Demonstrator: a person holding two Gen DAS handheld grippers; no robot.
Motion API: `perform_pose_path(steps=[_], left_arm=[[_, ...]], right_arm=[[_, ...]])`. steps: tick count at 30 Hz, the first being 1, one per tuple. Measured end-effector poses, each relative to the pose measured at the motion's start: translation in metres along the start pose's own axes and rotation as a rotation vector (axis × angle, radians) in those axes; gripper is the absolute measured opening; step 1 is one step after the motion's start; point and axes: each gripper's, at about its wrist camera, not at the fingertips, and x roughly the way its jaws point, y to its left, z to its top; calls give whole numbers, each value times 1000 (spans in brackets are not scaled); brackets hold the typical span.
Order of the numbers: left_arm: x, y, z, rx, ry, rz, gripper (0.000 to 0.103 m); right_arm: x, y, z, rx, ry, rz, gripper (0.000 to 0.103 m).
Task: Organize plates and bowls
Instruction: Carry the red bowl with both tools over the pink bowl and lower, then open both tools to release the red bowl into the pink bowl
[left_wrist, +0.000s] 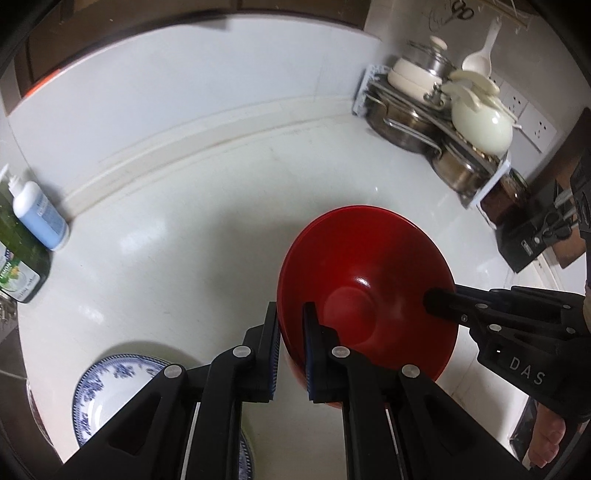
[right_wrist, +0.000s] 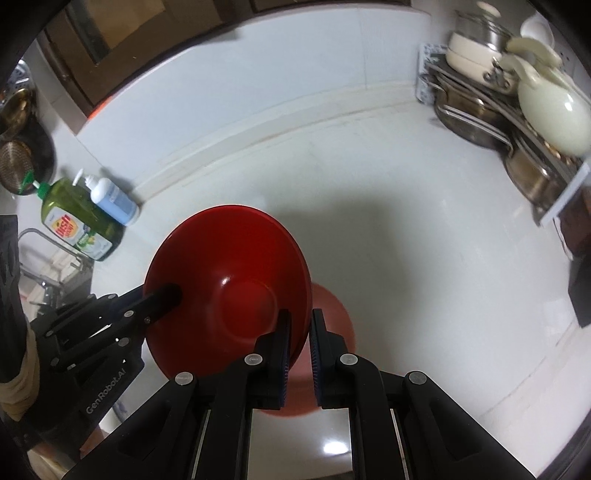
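- Right now both my grippers grip one red bowl (left_wrist: 369, 291), held tilted above the white counter (left_wrist: 207, 206).
- My left gripper (left_wrist: 290, 347) pinches the bowl's near rim: one finger outside the wall, the other inside, the gap narrow.
- My right gripper (right_wrist: 300, 354) does likewise on the opposite rim, fingers close together with the wall between them.
- Seen from the left wrist, the right gripper's finger reaches in over the bowl's right edge; seen from the right wrist, the left gripper comes in from the left.
- Under the bowl a reddish glow (right_wrist: 332, 317) lies on the counter.
- Down by my left gripper sits a blue-patterned plate (left_wrist: 107, 387) on the counter, partly hidden behind my fingers.
- Against the back wall stand a blue bottle (left_wrist: 38, 216) and a green bottle (right_wrist: 79, 221), just beside each other.
- At the far right corner a rack (left_wrist: 480, 192) holds steel pots (left_wrist: 402, 125) and a cream pot (left_wrist: 480, 125).
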Motion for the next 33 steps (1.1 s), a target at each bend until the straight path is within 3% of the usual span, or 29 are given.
perform_pose_path(steps=[26, 29, 33], left_arm=[[44, -17, -21, 18, 133, 31, 12], [44, -19, -21, 30, 131, 36, 16], [40, -19, -20, 54, 108, 53, 32]], right_arm=[[45, -31, -29, 29, 137, 15, 12], [45, -29, -29, 14, 128, 9, 12], [45, -21, -30, -29, 131, 3, 15]])
